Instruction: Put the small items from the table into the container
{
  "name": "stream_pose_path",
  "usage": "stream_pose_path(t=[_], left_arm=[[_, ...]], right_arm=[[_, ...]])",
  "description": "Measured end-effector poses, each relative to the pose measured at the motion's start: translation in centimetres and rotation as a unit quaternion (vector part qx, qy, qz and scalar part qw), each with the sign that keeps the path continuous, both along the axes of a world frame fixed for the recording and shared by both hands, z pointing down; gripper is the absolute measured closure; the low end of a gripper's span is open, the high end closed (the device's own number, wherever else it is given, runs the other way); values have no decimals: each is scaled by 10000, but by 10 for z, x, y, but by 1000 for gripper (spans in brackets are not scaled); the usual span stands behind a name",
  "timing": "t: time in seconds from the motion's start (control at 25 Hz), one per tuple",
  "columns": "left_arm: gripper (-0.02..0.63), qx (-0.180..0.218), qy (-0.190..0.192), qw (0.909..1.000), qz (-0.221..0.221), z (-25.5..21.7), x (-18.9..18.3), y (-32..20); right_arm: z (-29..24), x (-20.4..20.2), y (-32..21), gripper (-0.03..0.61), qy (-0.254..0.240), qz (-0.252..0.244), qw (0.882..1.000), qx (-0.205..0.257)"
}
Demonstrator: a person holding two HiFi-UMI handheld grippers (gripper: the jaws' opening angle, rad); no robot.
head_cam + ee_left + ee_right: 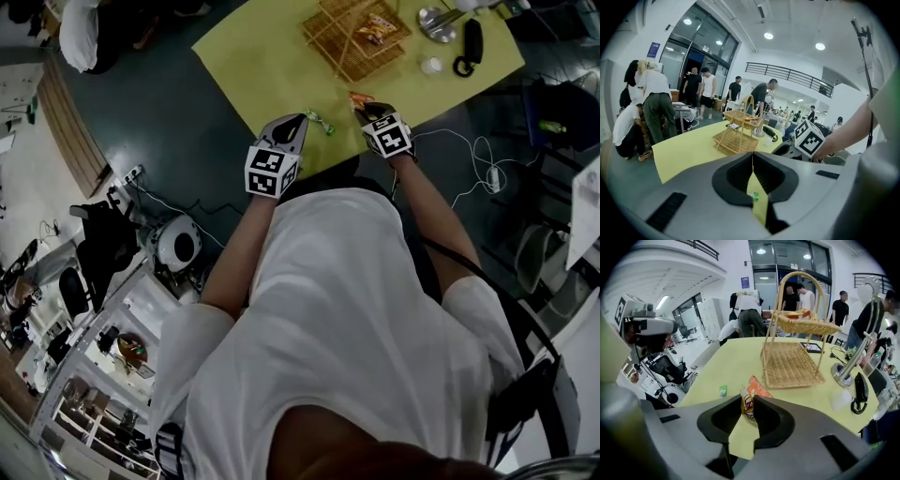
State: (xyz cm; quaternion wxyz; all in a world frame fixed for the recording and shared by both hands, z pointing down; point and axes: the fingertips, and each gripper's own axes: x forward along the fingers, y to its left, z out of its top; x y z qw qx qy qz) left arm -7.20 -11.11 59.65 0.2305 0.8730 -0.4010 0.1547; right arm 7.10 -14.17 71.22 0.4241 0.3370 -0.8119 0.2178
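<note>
**Head view.** The left gripper (300, 120) is clenched on nothing. The green candy (322, 123) lies on the yellow table (244, 56) just beside its tips, at 3 o'clock. The right gripper (362, 106) grasps the orange snack packet (357, 97), and the wicker basket (354, 42) stands at 12 o'clock.

**Left gripper view.** The jaws are pressed together, with the candy at 6 o'clock from the tips.

**Right gripper view.** The jaws clamp the packet's lower part. The candy is at 10 o'clock and the basket at 1 o'clock.
</note>
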Motion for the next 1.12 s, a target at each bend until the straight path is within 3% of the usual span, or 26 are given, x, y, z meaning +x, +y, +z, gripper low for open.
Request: stream_pose_path(t=[0.68, 1.12], left_arm=[[604, 407, 89, 9991, 117, -30, 33, -37], [604, 468, 64, 9982, -362, -37, 12, -60]], right_arm=[[-142, 40, -91, 486, -483, 422, 9871, 1466], [-173, 46, -170, 486, -451, 308, 9820, 1808]])
